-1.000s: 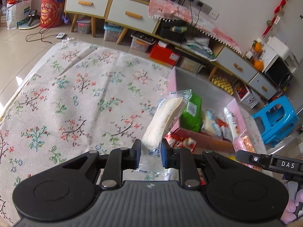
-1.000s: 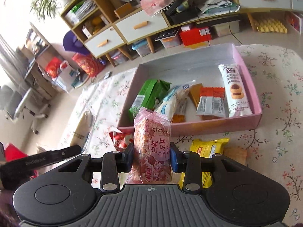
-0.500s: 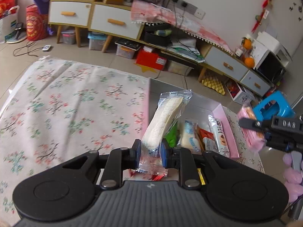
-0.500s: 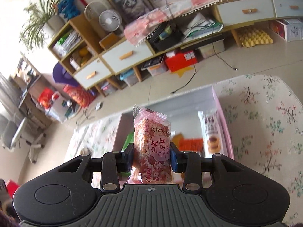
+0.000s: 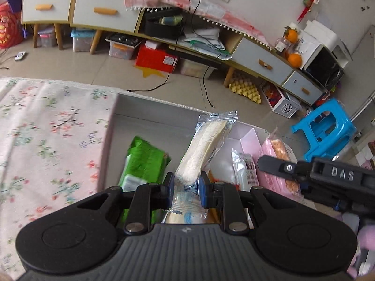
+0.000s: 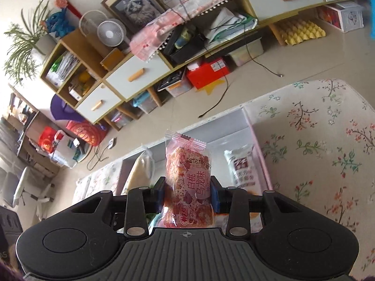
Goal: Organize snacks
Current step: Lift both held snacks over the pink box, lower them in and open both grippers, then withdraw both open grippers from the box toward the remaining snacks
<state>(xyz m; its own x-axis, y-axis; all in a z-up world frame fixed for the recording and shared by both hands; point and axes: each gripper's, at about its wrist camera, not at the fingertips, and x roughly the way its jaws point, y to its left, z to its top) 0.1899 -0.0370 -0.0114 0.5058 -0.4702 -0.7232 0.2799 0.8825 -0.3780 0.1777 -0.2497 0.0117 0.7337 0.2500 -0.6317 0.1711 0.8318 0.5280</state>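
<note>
My left gripper is shut on a long cream-coloured snack in a clear wrapper, held upright over the pink box. Inside the box lie a green packet and a white packet. My right gripper is shut on a pink snack packet with red print, also above the pink box. In the left wrist view the right gripper shows at the right with its pink packet. The cream snack appears left of the pink packet in the right wrist view.
The box sits on a floral cloth. Behind it are a tiled floor, a low cabinet with drawers, storage bins, a red box, cables and a blue stool. A fan stands on the shelf.
Both grippers have travelled with their snacks from beside the box to above its inside. The box now fills the view below each gripper, and the two grippers are closer together.
</note>
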